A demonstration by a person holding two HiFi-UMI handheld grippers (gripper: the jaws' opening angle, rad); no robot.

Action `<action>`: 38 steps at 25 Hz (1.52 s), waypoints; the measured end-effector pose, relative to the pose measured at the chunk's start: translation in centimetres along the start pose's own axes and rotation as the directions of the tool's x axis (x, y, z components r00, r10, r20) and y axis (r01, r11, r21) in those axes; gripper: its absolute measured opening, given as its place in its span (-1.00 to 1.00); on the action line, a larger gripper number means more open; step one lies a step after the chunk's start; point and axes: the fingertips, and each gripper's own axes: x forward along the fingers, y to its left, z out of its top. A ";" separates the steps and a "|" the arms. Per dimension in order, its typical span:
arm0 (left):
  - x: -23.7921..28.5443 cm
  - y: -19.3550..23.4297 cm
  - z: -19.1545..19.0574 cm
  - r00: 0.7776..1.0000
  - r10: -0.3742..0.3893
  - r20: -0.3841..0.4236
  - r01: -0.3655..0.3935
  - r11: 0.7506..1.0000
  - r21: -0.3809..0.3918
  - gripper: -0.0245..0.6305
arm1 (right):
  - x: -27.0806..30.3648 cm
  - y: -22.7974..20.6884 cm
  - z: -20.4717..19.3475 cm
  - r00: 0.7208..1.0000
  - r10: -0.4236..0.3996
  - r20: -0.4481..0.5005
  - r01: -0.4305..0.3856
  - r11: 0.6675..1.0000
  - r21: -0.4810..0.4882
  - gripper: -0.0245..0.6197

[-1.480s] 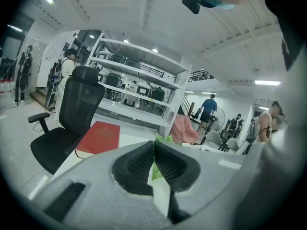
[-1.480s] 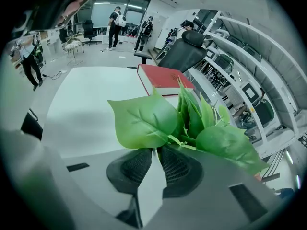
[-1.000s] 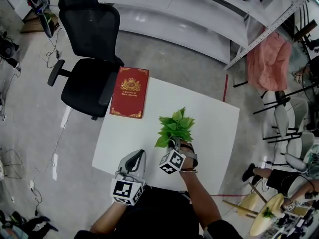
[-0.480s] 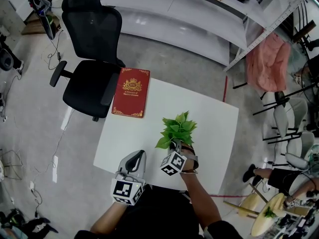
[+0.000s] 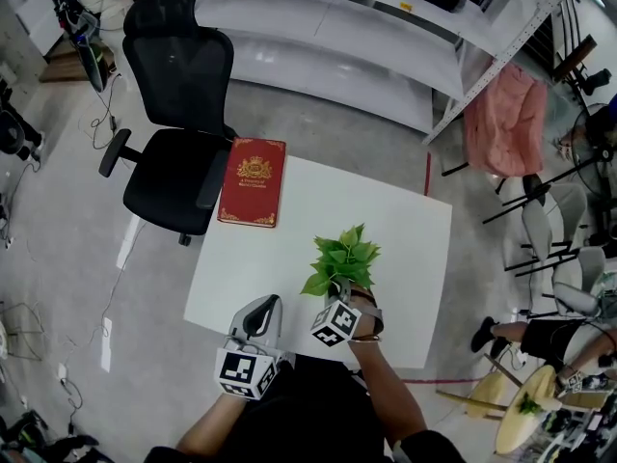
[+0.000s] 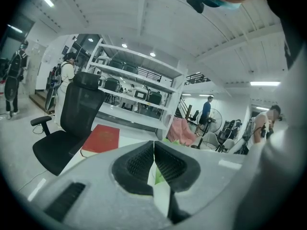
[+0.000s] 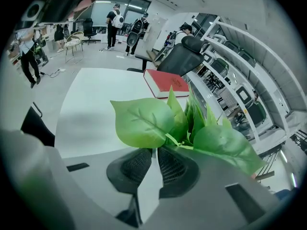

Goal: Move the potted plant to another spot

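The potted plant (image 5: 340, 256) shows as a bunch of bright green leaves over the near middle of the white table (image 5: 400, 225); its pot is hidden under the leaves. My right gripper (image 5: 339, 284) reaches it from the near side and is shut at the base of the leaves. In the right gripper view, the leaves (image 7: 148, 121) spring up right at the gripper (image 7: 157, 150) tips. My left gripper (image 5: 265, 303) hovers at the table's near left edge. It is shut and holds nothing, its pads (image 6: 144, 163) pressed together.
A red hardcover book (image 5: 251, 181) lies at the table's far left corner. A black office chair (image 5: 178, 114) stands beyond it on the left. White shelving (image 5: 337, 27) runs along the back, and a pink cloth (image 5: 501, 119) hangs at the right.
The right gripper and the plant have drawn slightly toward the table's near edge. The left gripper has kept its place.
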 end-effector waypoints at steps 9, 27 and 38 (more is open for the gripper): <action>-4.1 -1.6 -0.1 0.999 -0.033 0.031 0.032 0.999 0.006 -0.87 | -4.5 2.3 -0.8 0.999 -0.050 -0.009 0.050 0.999 0.020 -0.83; -8.0 -5.9 -3.2 0.991 -0.133 0.006 0.133 0.989 0.058 -0.87 | -11.9 8.0 -6.3 0.993 -0.106 -0.056 0.111 0.988 0.102 -0.83; -6.6 -11.9 -5.4 0.984 -0.169 -0.054 0.173 0.980 0.094 -0.86 | -14.4 9.0 -12.7 0.991 -0.108 -0.082 0.118 0.984 0.131 -0.83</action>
